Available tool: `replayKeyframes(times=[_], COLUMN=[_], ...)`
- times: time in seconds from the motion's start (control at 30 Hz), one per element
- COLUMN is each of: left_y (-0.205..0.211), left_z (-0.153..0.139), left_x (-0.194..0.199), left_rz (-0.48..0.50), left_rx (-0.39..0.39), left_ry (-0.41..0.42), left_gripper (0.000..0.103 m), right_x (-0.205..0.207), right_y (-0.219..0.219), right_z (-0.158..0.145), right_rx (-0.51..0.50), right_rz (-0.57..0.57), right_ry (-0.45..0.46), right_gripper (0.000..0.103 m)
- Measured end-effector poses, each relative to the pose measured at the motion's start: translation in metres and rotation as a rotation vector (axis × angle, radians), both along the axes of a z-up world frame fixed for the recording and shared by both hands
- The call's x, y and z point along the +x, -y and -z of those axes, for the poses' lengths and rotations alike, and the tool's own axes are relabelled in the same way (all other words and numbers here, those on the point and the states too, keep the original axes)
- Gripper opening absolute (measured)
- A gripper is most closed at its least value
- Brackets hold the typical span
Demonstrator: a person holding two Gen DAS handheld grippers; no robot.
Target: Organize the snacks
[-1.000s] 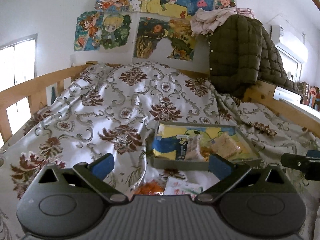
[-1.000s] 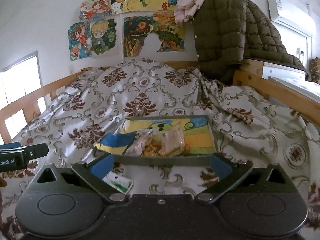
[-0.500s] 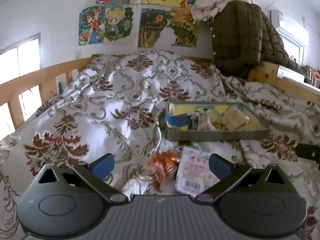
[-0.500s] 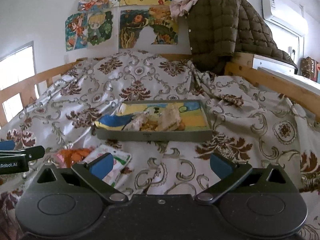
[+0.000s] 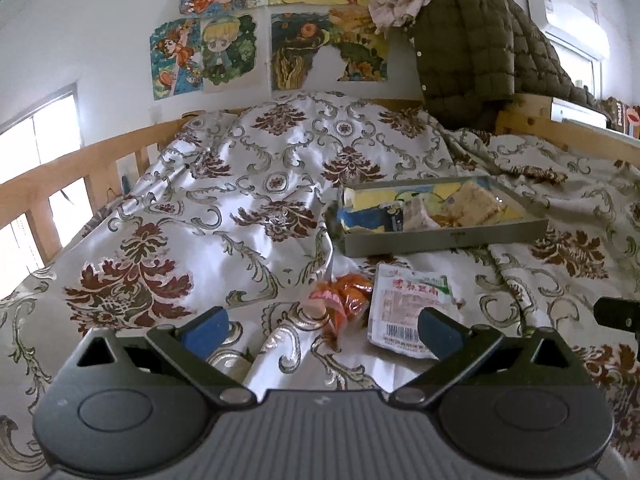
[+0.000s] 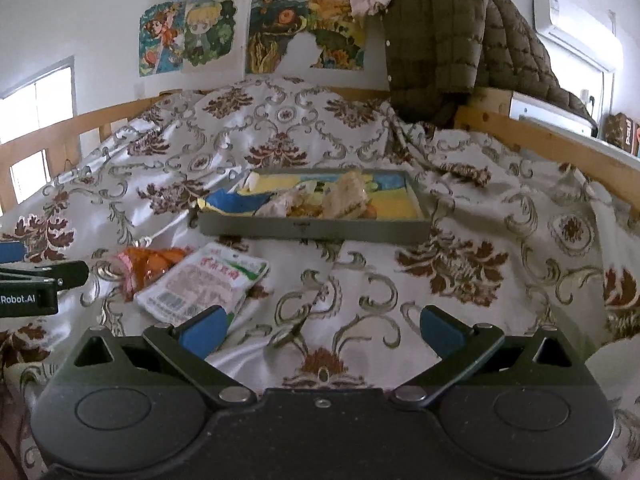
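Note:
A grey tray (image 5: 444,236) with several snack packs in it sits on the patterned bedspread; it also shows in the right wrist view (image 6: 312,229). In front of it lie a white and green snack packet (image 5: 412,307) (image 6: 202,282) and an orange wrapped snack (image 5: 344,298) (image 6: 150,260). My left gripper (image 5: 322,330) is open and empty, just short of these two loose snacks. My right gripper (image 6: 320,330) is open and empty over bare bedspread, to the right of the packet.
A wooden bed rail (image 5: 72,184) runs along the left and another (image 6: 560,148) along the right. A dark quilted jacket (image 5: 476,52) hangs at the head of the bed. Posters (image 5: 280,40) cover the wall.
Both grippers have drawn back from the tray toward me. The loose orange snack and white packet have come fully into view in front of them. Both stay open.

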State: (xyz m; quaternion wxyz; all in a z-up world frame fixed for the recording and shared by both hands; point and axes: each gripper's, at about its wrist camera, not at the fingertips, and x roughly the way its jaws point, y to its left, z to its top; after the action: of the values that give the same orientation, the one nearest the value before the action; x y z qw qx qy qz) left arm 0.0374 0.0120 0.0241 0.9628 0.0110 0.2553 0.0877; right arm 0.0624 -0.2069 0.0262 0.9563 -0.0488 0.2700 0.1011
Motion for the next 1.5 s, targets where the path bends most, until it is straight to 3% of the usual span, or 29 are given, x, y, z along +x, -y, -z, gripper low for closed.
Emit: replayKeyframes(times=[1.5], left_y=[-0.018], left_z=[0.013], left_x=[0.008], left_rz=[-0.112], left_rx=[-0.023], left_ry=[-0.092], left_gripper=[0.103], right_x=[0.003], right_y=[-0.008], right_z=[0.021], right_rx=[0.045], right_rz=[-0.077], right_ry=[-0.079], right_gripper=[0.102])
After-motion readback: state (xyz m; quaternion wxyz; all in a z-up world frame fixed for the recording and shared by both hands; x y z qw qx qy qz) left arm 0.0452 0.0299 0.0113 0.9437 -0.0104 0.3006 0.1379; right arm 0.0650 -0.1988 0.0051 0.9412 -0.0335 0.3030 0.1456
